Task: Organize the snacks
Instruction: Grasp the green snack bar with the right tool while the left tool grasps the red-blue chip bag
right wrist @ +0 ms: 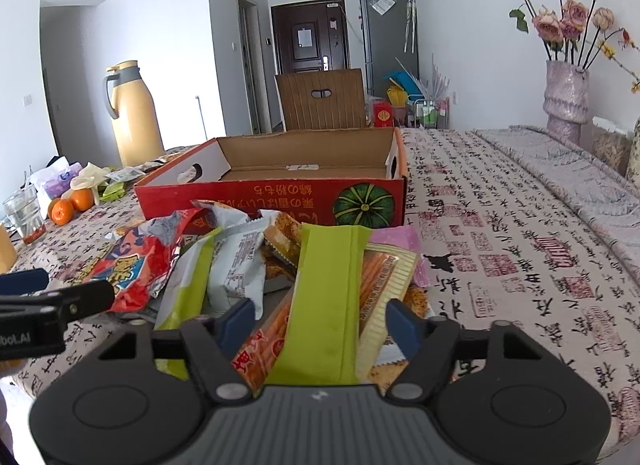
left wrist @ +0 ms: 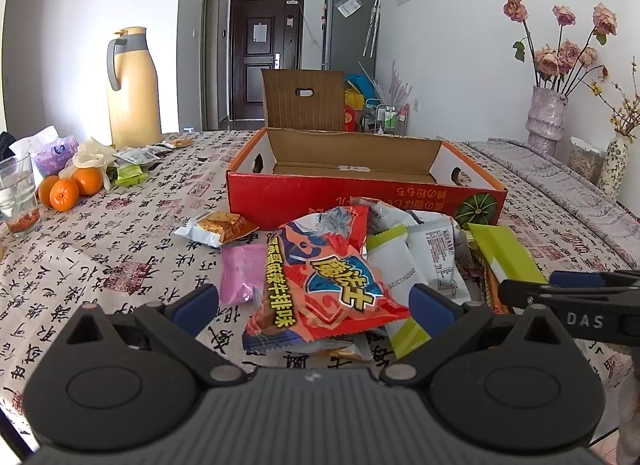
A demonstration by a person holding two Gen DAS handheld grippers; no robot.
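A heap of snack packets lies on the patterned tablecloth in front of an open red cardboard box (left wrist: 360, 193) (right wrist: 240, 193), which is empty inside. My left gripper (left wrist: 316, 301) is open, its blue pads on either side of a red-orange chip bag (left wrist: 328, 285) without pressing it. My right gripper (right wrist: 322, 315) is open around a lime-green packet (right wrist: 328, 297) that lies on an orange stick-snack packet (right wrist: 272, 329). A gap shows at its left pad. Each gripper's finger shows at the edge of the other's view.
A small orange packet (left wrist: 218, 227) and a pink one (left wrist: 242, 273) lie left of the heap. Far left are oranges (left wrist: 70, 187), a glass (left wrist: 18, 193), tissues (left wrist: 56, 153) and a yellow thermos (left wrist: 134, 89). A vase of dried roses (left wrist: 546, 117) stands at the right. A chair (left wrist: 304, 99) is behind the box.
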